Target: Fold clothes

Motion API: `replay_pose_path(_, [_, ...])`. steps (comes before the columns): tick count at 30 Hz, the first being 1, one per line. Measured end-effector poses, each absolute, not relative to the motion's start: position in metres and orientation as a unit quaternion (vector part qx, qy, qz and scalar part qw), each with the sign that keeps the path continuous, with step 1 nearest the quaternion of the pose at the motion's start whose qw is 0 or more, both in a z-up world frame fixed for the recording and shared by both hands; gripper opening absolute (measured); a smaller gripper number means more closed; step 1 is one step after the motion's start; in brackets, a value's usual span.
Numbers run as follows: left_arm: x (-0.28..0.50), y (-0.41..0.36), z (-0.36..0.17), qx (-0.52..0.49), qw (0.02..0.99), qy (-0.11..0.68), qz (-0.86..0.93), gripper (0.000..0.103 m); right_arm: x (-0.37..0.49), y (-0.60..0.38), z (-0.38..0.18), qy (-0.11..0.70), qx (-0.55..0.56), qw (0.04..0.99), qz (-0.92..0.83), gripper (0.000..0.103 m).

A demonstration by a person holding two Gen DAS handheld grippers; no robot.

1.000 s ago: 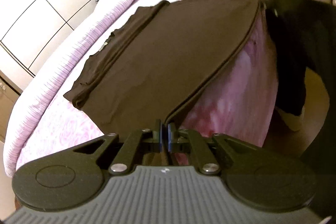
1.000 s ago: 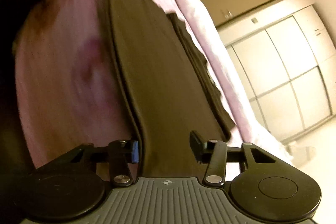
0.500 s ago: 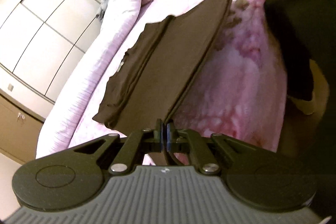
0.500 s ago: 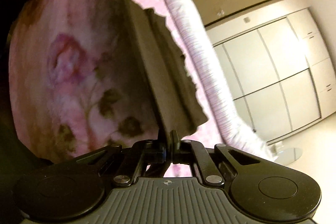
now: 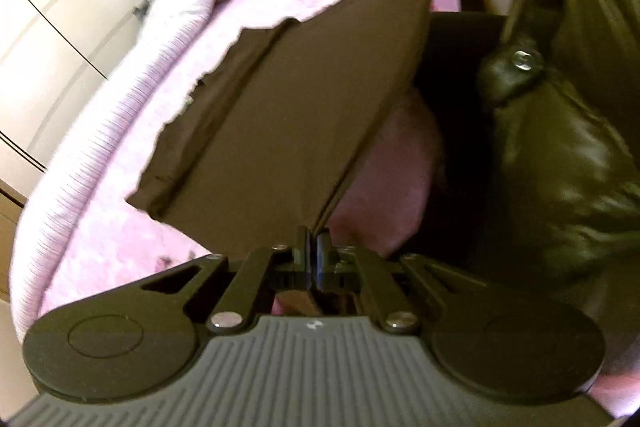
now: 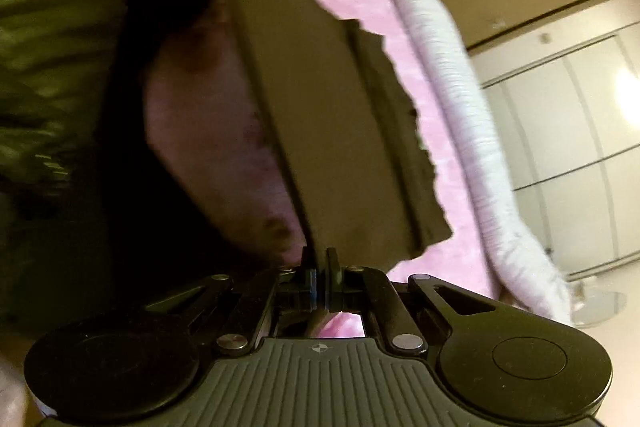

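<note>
Garment (image 5: 304, 115) in dark brown cloth hangs taut between two grippers above a bed (image 5: 100, 243) covered in pink floral bedding, its far side already folded in along a lengthwise strip. The left gripper (image 5: 311, 247) has its fingers pressed together on one corner of the near edge; the right gripper (image 6: 319, 267) has its fingers pinched on the other corner, the cloth rising away from it in a stretched sheet. The garment appears lifted clear of the bed along the held edge, while its folded far strip looks close to the bedding; whether it touches cannot be told.

Risk lies in the hold itself: each pinch seems to take only a thin margin of fabric, so a sharp pull apart could slip a corner free and drop that side. Uneven travel of the two grippers would likely skew the fold line. The folded strip could also fall open if the sheet is swung too fast. A dark jacket sleeve (image 5: 560, 147) sits just beside the cloth and might snag it.
</note>
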State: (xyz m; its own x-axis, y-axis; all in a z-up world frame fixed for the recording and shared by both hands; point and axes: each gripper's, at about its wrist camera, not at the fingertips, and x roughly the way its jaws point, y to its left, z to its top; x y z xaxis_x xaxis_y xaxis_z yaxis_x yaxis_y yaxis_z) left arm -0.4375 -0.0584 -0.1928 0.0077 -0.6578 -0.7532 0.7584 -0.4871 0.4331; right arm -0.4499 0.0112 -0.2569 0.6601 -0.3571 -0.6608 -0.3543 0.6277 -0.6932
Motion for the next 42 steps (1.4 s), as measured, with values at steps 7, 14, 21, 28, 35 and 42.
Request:
replay_pose_path(7, [-0.426,-0.079,-0.171,0.495,0.508,0.031,-0.704,0.001,-0.438,0.005,-0.222,0.414,-0.438,0.798,0.018,0.002])
replay_pose_path(14, [-0.371,-0.184,-0.138,0.495,0.558,-0.018,-0.666,0.002,-0.363,-0.067,-0.19,0.405,-0.479,0.778,0.005,0.002])
replay_pose_path(21, [-0.296,-0.34,-0.141,0.493,0.587,-0.016,-0.643,0.002,-0.254,-0.173,-0.171,0.406,-0.469,0.785,-0.016,0.002])
replay_pose_path(28, [-0.223,-0.482,-0.206,0.523,0.57,0.033,-0.633,0.002,-0.137,-0.28,-0.217,0.448,-0.413,0.793,-0.008,0.002])
replay_pose_path(35, [-0.174,-0.55,-0.283,0.533,0.559,0.094,-0.628,0.002,-0.058,-0.35,-0.28,0.496,-0.345,0.797,0.008,0.002])
replay_pose_path(42, [-0.163,-0.57,-0.304,0.519,0.569,0.098,-0.63,0.002,-0.046,-0.375,-0.297,0.494,-0.316,0.81,0.006,0.002])
